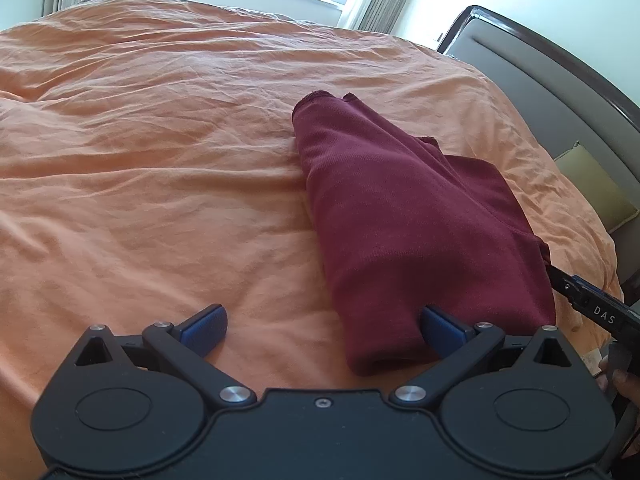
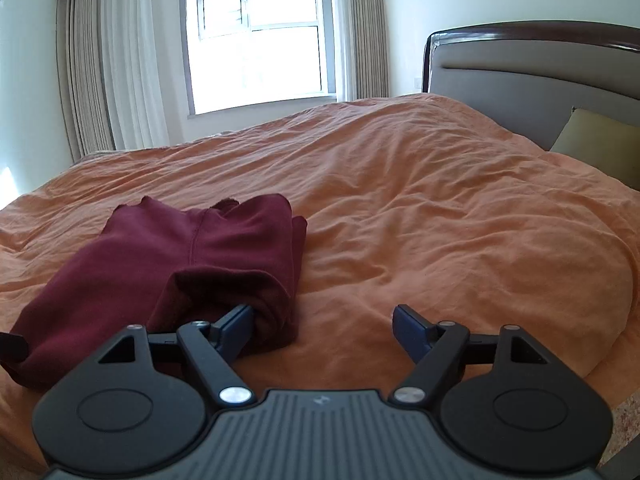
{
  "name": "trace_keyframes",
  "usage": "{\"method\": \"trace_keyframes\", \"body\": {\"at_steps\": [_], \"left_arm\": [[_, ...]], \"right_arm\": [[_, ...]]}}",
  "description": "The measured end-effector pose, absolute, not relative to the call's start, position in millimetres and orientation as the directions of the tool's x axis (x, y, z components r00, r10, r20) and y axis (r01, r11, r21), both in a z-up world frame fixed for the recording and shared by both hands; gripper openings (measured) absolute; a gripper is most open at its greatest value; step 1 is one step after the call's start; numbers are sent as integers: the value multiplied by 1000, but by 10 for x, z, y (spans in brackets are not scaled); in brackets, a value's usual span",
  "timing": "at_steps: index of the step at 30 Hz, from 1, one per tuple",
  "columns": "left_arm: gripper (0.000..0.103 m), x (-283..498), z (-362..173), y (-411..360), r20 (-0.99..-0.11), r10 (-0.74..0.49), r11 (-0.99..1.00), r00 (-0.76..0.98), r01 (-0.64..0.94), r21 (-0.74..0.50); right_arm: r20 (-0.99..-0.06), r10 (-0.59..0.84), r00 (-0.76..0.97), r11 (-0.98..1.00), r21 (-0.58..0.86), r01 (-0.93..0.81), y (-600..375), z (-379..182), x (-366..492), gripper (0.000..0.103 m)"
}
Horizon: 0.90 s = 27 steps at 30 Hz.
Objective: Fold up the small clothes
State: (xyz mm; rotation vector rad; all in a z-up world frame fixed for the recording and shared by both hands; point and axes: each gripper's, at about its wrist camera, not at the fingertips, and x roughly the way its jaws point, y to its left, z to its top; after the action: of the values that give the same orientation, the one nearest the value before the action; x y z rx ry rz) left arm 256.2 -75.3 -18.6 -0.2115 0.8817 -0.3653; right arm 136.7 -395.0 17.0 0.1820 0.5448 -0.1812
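Observation:
A dark red garment [image 1: 400, 220] lies folded into a long strip on the orange bedspread [image 1: 160, 160]. My left gripper [image 1: 322, 326] stands open at the strip's near end. Its right fingertip [image 1: 438, 326] rests against the cloth and its left fingertip [image 1: 206, 320] is over bare bedspread. In the right wrist view the garment [image 2: 180, 248] lies to the left. My right gripper [image 2: 322, 326] is open, with nothing between its fingers. Its left fingertip [image 2: 238, 322] touches the folded near edge. The right gripper's body [image 1: 592, 308] shows beside the garment in the left wrist view.
A grey padded headboard [image 2: 520, 80] with a dark wooden rim stands at the right, and a yellow-green pillow [image 2: 596, 140] leans against it. A bright window [image 2: 256, 48] with curtains [image 2: 112, 80] is behind the bed. Wrinkled bedspread [image 2: 440, 220] stretches right of the garment.

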Motion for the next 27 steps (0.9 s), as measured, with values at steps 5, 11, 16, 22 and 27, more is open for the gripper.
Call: {"method": "trace_keyframes", "body": {"at_steps": [5, 11, 16, 22, 27], "left_arm": [[102, 2590, -62, -667, -685, -390, 919, 615, 208, -336], [102, 2845, -23, -666, -689, -353, 932, 633, 169, -322], [102, 3022, -78, -696, -699, -352, 931, 622, 158, -329], [102, 3136, -162, -769, -710, -362, 928, 604, 160, -336], [103, 3159, -199, -809, -711, -366, 927, 601, 164, -338]], "right_arm": [[-464, -124, 877, 955, 184, 233, -3992, 355, 1377, 102], [-450, -27, 893, 922, 333, 195, -4065, 374, 1661, 103], [-484, 36, 874, 908, 380, 174, -4023, 213, 1930, 103], [-503, 146, 852, 863, 486, 139, -4001, -35, 2132, 103], [-503, 168, 848, 838, 525, 146, -4022, -230, 2150, 103]]}}
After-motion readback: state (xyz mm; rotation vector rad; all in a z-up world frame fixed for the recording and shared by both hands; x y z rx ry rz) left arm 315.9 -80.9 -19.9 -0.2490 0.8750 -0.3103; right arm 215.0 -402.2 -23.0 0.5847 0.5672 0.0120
